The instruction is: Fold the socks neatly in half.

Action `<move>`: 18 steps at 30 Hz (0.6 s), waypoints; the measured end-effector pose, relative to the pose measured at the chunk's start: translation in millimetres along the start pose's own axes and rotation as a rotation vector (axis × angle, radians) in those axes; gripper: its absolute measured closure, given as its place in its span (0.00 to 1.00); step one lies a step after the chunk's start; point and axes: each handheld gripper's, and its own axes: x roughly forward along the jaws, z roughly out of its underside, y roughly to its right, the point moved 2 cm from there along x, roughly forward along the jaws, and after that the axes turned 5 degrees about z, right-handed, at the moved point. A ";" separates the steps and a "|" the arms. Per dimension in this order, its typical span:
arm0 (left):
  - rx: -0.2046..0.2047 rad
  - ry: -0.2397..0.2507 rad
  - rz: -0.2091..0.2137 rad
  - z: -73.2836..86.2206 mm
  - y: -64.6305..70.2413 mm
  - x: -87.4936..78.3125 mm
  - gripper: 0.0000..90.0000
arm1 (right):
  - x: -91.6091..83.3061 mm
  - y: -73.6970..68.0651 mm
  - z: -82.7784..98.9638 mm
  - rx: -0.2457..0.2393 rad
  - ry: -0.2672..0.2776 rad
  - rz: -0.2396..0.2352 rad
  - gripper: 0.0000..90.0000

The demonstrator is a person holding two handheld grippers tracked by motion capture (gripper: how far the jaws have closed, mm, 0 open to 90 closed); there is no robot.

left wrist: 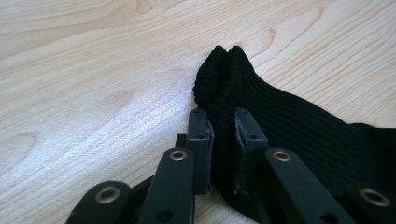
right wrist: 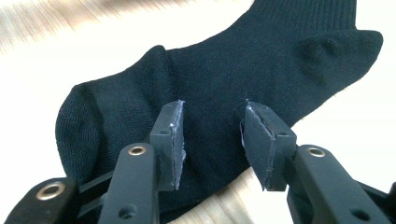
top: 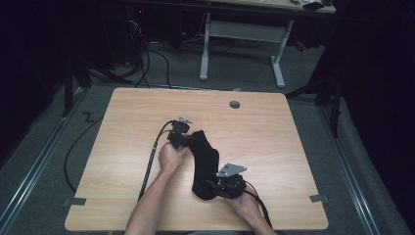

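We see a black sock [top: 204, 161] lying flat near the middle of the wooden tabletop [top: 274, 142], running from beside the left tool [top: 182, 139] down toward the right tool [top: 226, 186] at the near side. No container stands on the tabletop.

From the high view, the left hand [top: 170, 156] holds its tool at the sock's far end, and the right hand [top: 247, 203] holds its tool at the sock's near end. That tool carries a grey three-cornered plate [top: 231, 169] on top. A black cable [top: 149, 164] trails from the left tool back along the forearm. A small grey round cap [top: 235, 104] sits in the tabletop near its far edge, well apart from the sock.

The left gripper view adds what the high view cannot resolve: the left tool [left wrist: 223, 140] has its jaws drawn narrow, pinching a raised fold of the sock [left wrist: 280, 121], whose ribbed knit shows clearly and whose bunched edge rises beyond the tips.

The right gripper view shows the right tool [right wrist: 212, 140] with its jaws wide apart, one on each side above the flat foot of the sock [right wrist: 210, 79], gripping nothing. Here we make out the rounded toe at the left and the heel bulge at the upper right, details lost in the high view. We cannot tell whether the jaw tips touch the fabric.
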 end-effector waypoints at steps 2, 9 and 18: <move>-0.009 0.009 0.018 -0.7 -2.2 -2.4 0.90 | 0.1 1.4 -0.6 0.000 -0.005 -0.008 0.65; 0.012 0.146 0.088 -14.4 11.4 -37.6 0.90 | 1.8 2.6 -2.0 0.022 -0.002 0.005 0.70; 0.026 0.202 0.136 -16.5 20.5 -53.8 0.89 | 6.9 9.8 -3.3 0.062 0.025 0.003 0.74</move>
